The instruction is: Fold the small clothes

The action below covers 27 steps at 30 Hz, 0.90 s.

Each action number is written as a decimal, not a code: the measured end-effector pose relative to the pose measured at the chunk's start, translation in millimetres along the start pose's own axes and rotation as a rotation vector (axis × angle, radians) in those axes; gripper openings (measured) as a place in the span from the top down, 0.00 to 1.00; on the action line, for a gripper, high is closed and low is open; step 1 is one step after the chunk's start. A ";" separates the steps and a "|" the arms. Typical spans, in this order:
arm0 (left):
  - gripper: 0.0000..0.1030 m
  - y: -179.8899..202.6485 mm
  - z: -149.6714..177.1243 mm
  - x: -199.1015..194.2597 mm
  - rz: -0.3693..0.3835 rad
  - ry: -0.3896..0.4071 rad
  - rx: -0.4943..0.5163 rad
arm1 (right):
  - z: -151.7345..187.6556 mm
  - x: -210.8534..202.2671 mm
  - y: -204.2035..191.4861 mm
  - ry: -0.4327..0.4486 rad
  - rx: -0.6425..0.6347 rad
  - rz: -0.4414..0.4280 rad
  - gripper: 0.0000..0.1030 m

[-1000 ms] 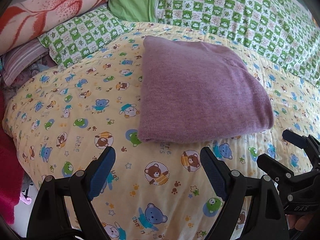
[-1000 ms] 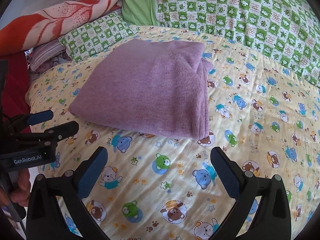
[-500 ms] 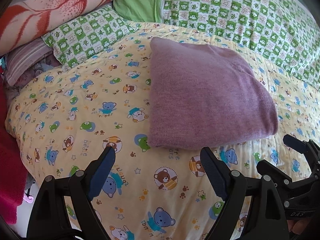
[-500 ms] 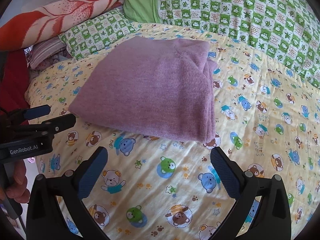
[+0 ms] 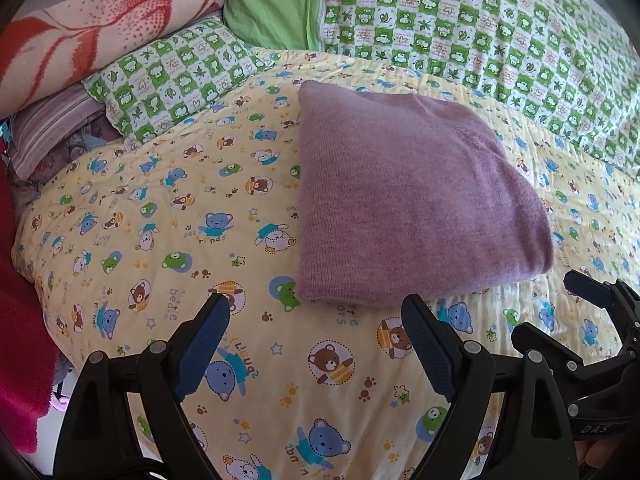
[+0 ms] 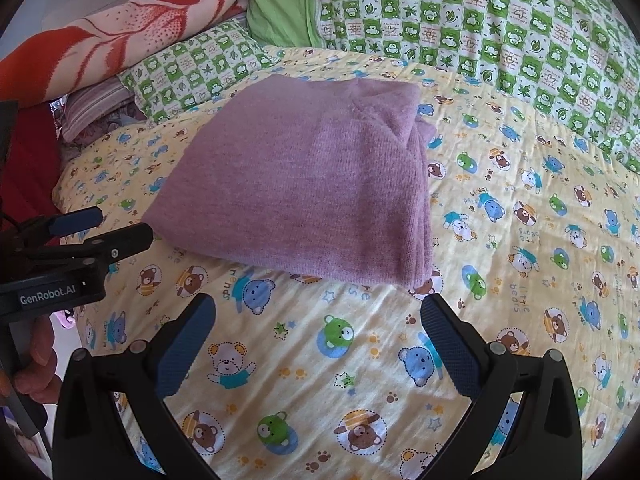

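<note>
From the left wrist camera we see our left gripper [image 5: 316,328] spread wide with nothing between its blue pads, hovering over the yellow bear-print quilt [image 5: 168,216]. The folded purple sweater [image 5: 404,200] lies flat on that quilt just ahead and a little to the right, clear of both fingers. Behind it a green checked blanket [image 5: 480,40] runs across the far side, next to a plain green pillow [image 5: 268,8]. To the left sit a green checked pillow [image 5: 172,76] and, above it, an orange and cream blanket [image 5: 92,40]. Our right gripper [image 5: 560,320] pokes in at the lower right edge, near the sweater's corner.

From the right wrist camera, that gripper [image 6: 318,320] is also wide apart and empty, just short of the sweater's [image 6: 304,176] near edge. Nothing lies between the fingers and the cloth. The left one [image 6: 104,228] shows at the left edge, level with the sweater's left corner, and part of a hand [image 6: 36,364] grips its handle below.
</note>
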<state>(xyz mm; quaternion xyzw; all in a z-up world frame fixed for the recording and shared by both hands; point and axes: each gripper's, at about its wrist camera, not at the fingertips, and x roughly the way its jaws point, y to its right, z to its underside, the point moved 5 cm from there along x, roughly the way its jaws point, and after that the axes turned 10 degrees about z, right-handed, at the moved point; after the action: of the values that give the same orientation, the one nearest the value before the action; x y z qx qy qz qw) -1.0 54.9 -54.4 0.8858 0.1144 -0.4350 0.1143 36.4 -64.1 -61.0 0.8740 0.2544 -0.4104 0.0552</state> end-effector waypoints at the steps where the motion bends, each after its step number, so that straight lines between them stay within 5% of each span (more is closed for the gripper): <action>1: 0.14 -0.2 -0.2 0.1 0.001 0.000 0.000 | 0.0 -0.1 -0.5 0.000 0.001 0.000 0.01; 27: 0.13 -3.2 0.4 -4.0 -0.006 0.003 0.010 | -0.4 -2.2 -0.2 -0.002 0.015 0.002 0.01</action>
<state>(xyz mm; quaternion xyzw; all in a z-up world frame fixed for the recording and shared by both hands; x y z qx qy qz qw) -4.6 57.4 -51.8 0.8867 0.1150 -0.4345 0.1085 35.4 -64.7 -59.0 0.8743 0.2503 -0.4129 0.0493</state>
